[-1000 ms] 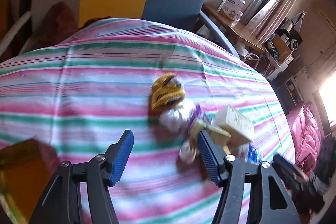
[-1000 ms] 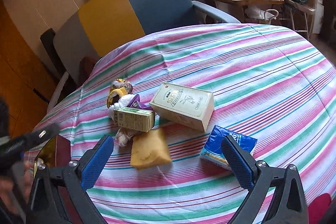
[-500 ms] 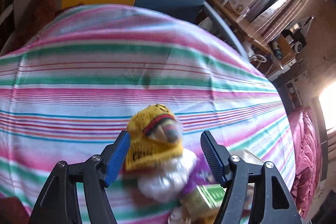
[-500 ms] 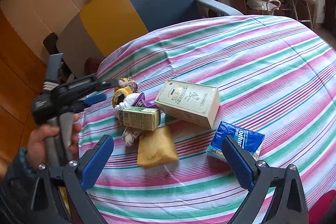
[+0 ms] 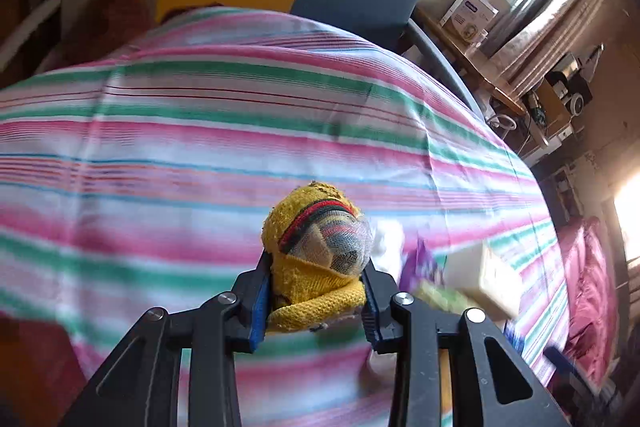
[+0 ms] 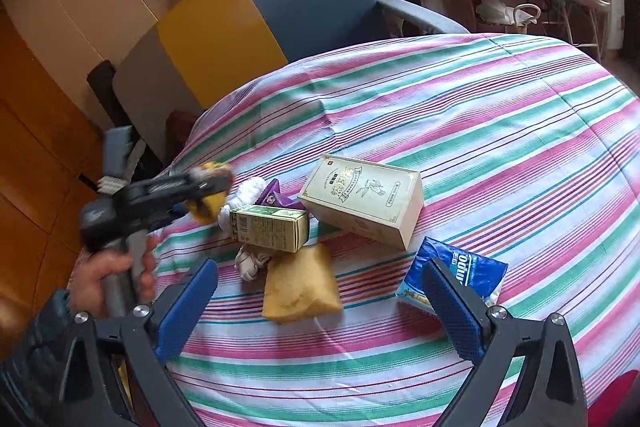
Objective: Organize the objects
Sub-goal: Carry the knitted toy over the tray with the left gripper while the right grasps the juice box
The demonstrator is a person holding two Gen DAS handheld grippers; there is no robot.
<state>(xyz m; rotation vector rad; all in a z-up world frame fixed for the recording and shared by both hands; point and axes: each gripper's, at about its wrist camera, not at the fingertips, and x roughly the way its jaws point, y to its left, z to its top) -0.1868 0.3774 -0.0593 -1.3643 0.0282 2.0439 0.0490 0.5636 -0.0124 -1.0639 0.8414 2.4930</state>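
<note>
Left wrist: left claw (image 5: 316, 291) grips yellow doll (image 5: 316, 255).

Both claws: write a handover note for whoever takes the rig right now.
Left claw: shut on the yellow knitted toy, at the left end of the pile; whether the toy is clear of the cloth cannot be told.
Right claw: open, holding nothing, above the near side of the striped tablecloth.
On the cloth: large cream box, small green box, yellow sponge, blue tissue pack, white sock, purple packet.
Done: toy gripped.
Left: place the toy, then sort the rest.
</note>
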